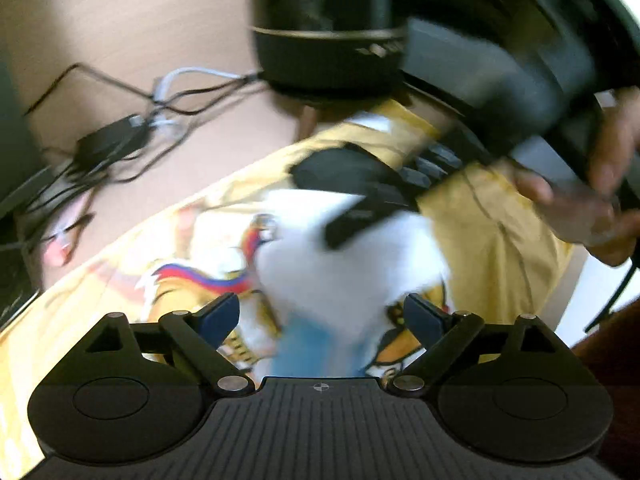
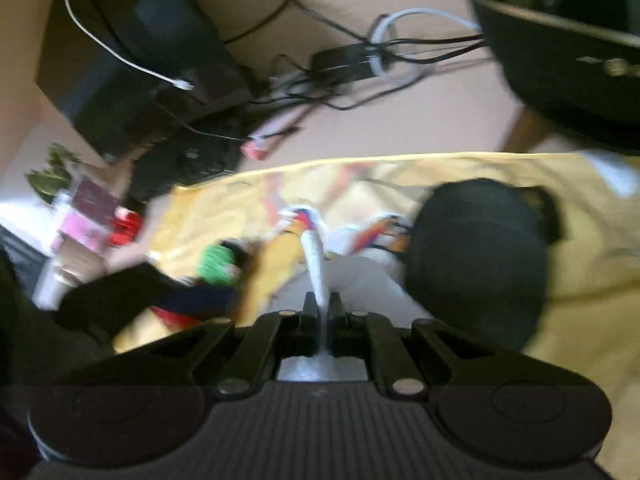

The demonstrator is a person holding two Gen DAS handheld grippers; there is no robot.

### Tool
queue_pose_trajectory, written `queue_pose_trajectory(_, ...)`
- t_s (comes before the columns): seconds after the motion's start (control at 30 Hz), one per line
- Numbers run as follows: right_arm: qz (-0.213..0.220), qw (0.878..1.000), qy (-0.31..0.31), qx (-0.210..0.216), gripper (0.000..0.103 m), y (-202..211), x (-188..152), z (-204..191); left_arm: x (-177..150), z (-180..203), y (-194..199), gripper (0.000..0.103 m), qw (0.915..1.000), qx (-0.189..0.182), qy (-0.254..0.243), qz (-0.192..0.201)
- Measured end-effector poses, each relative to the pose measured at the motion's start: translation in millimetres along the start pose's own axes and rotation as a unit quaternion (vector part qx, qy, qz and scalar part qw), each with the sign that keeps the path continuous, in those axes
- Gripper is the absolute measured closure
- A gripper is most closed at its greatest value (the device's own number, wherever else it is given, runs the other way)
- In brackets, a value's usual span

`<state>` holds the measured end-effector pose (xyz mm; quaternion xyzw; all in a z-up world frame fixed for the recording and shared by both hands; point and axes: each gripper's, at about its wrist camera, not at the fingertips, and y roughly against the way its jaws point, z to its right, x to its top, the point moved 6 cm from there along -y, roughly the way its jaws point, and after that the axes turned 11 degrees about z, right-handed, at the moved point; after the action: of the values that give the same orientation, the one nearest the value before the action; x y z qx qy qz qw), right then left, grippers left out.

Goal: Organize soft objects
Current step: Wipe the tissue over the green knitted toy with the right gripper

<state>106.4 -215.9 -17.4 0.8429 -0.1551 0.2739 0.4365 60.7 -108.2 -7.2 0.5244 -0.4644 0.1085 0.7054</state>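
Note:
A yellow cloth point(image 1: 500, 240) with a white, colourfully printed middle lies spread on the tan table; in the right wrist view the cloth point(image 2: 580, 240) fills the centre. My left gripper point(image 1: 322, 308) hovers open over the white print with nothing between its blue pads. My right gripper point(image 2: 320, 300) is shut on a raised white fold of the cloth point(image 2: 314, 256). The left wrist view shows the right gripper point(image 1: 360, 208) coming in from the upper right, held by a hand point(image 1: 580, 192). A blurred dark round object point(image 2: 476, 264) rests on the cloth.
Tangled cables and a black power adapter point(image 1: 108, 144) lie on the table point(image 1: 140, 32) beyond the cloth. A large black round vessel point(image 1: 328, 40) stands behind it. A black box point(image 2: 140, 52) and small pink and red items point(image 2: 100, 220) sit at the left.

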Motion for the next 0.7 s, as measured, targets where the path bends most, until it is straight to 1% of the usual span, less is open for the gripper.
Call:
queue_pose_trajectory(0.07, -0.002, 0.999, 0.021, -0.033, 0.098, 5.4, -4.5, 5.7, 0.7, -16.8, 14.5, 0.009, 0.9994, 0.018, 0.027, 0.014)
queue_pose_trajectory(0.17, 0.0, 0.999, 0.029, -0.045, 0.098, 12.9, -5.0, 9.1, -4.1, -47.6, 31.7, 0.008, 0.9956, 0.061, 0.068, 0.021)
queue_pose_trajectory(0.23, 0.01, 0.999, 0.03, -0.04, 0.098, 16.1, 0.8, 4.7, -10.6, -71.2, 43.0, 0.008, 0.9909, 0.092, 0.096, 0.019)
queue_pose_trajectory(0.27, 0.016, 0.999, 0.029, -0.029, 0.098, 14.8, 6.6, -0.7, -15.5, -83.6, 46.8, 0.008, 0.988, 0.108, 0.11, 0.015)
queue_pose_trajectory(0.33, 0.027, 0.999, 0.026, -0.008, 0.098, 12.2, 18.3, -11.6, -33.0, -104.9, 46.7, 0.007, 0.981, 0.137, 0.137, -0.004)
queue_pose_trajectory(0.37, 0.03, 0.999, 0.029, 0.004, 0.098, 7.9, 24.1, -18.9, -42.0, -113.2, 45.0, 0.007, 0.9775, 0.145, 0.153, -0.016)
queue_pose_trajectory(0.4, 0.033, 0.999, 0.032, 0.017, 0.098, 3.5, 30.0, -26.3, -50.8, -120.0, 41.9, 0.007, 0.9742, 0.145, 0.171, -0.027)
queue_pose_trajectory(0.5, 0.038, 0.997, 0.033, 0.064, 0.098, -20.3, 44.9, -52.0, -70.6, -130.4, 27.6, 0.007, 0.9679, 0.121, 0.215, -0.048)
queue_pose_trajectory(0.53, 0.039, 0.995, 0.029, 0.083, 0.098, -28.5, 49.5, -61.8, -74.6, -130.9, 24.5, 0.008, 0.9675, 0.112, 0.221, -0.052)
queue_pose_trajectory(0.57, 0.04, 0.993, 0.015, 0.113, 0.098, -37.8, 53.1, -69.5, -76.9, -129.5, 24.3, 0.008, 0.9679, 0.11, 0.219, -0.054)
queue_pose_trajectory(0.63, 0.035, 0.986, -0.006, 0.166, 0.098, -55.7, 60.4, -98.0, -79.3, -127.2, 23.8, 0.007, 0.9701, 0.107, 0.21, -0.059)
queue_pose_trajectory(0.7, 0.008, 0.985, 0.017, 0.169, 0.098, -84.0, 52.9, -110.9, -80.3, -125.8, 24.2, 0.007, 0.9722, 0.1, 0.203, -0.061)
